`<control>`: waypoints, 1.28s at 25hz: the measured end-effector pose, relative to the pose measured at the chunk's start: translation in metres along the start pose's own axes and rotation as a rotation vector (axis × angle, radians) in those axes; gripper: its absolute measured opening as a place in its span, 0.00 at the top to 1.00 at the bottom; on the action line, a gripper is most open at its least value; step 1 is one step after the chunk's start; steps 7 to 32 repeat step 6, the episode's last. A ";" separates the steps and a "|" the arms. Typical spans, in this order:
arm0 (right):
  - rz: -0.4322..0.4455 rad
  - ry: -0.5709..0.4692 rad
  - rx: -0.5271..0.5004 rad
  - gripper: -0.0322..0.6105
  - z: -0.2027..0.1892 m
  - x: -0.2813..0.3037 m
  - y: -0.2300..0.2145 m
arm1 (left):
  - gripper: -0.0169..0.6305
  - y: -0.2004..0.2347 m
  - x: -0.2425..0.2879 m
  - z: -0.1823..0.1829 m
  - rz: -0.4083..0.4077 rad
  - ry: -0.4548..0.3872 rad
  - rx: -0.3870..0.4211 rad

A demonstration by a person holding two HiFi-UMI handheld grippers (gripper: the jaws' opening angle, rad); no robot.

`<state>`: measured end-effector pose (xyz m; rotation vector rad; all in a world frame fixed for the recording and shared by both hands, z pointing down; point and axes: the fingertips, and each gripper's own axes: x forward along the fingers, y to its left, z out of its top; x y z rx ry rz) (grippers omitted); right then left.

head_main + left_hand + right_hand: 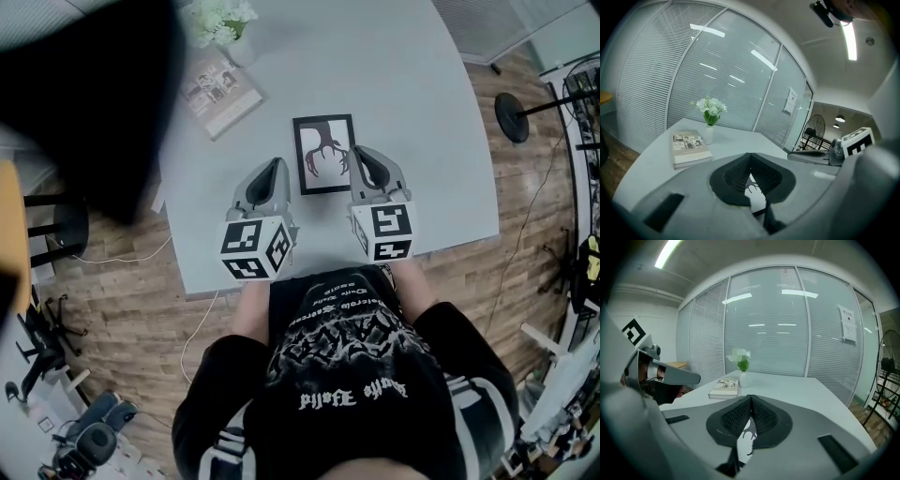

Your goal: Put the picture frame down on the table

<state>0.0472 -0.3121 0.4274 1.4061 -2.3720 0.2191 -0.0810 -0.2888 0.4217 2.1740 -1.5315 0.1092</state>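
Observation:
A black picture frame [323, 155] with a dark antler print lies on the pale grey table [403, 103], between my two grippers. My left gripper [278, 167] stands just left of the frame's left edge, a little apart from it. My right gripper [360, 153] has its tip at the frame's right edge. In the left gripper view the pads meet at the tip [750, 155], and the frame [757, 194] shows in the gap below them. The right gripper [751, 398] also has its pads together, with the frame [747, 439] showing beneath. I cannot tell whether either tip pinches the frame.
A book [221, 92] lies at the table's far left, beside a small white vase of flowers [225, 28]. Behind the table is a glass wall with blinds. A round stand base [512, 117] sits on the wooden floor to the right. The table's front edge is just behind both grippers.

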 end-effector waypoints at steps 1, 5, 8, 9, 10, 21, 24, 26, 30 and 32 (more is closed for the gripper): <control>0.000 0.001 -0.001 0.93 0.000 0.000 0.000 | 0.95 0.000 0.000 0.000 -0.001 0.000 0.000; 0.001 0.000 -0.004 0.93 0.001 0.000 -0.003 | 0.95 -0.002 0.003 0.002 -0.002 0.001 0.001; 0.001 -0.001 -0.005 0.93 0.002 0.001 -0.004 | 0.95 -0.003 0.003 0.002 -0.002 0.001 0.002; 0.001 -0.001 -0.005 0.93 0.002 0.001 -0.004 | 0.95 -0.003 0.003 0.002 -0.002 0.001 0.002; 0.001 -0.001 -0.005 0.93 0.002 0.001 -0.004 | 0.95 -0.003 0.003 0.002 -0.002 0.001 0.002; 0.001 -0.001 -0.005 0.93 0.002 0.001 -0.004 | 0.95 -0.003 0.003 0.002 -0.002 0.001 0.002; 0.001 -0.001 -0.005 0.93 0.002 0.001 -0.004 | 0.95 -0.003 0.003 0.002 -0.002 0.001 0.002; 0.001 -0.001 -0.005 0.93 0.002 0.001 -0.004 | 0.95 -0.003 0.003 0.002 -0.002 0.001 0.002; 0.001 -0.001 -0.005 0.93 0.002 0.001 -0.004 | 0.95 -0.003 0.003 0.002 -0.002 0.001 0.002; 0.001 -0.001 -0.005 0.93 0.002 0.001 -0.004 | 0.95 -0.003 0.003 0.002 -0.002 0.001 0.002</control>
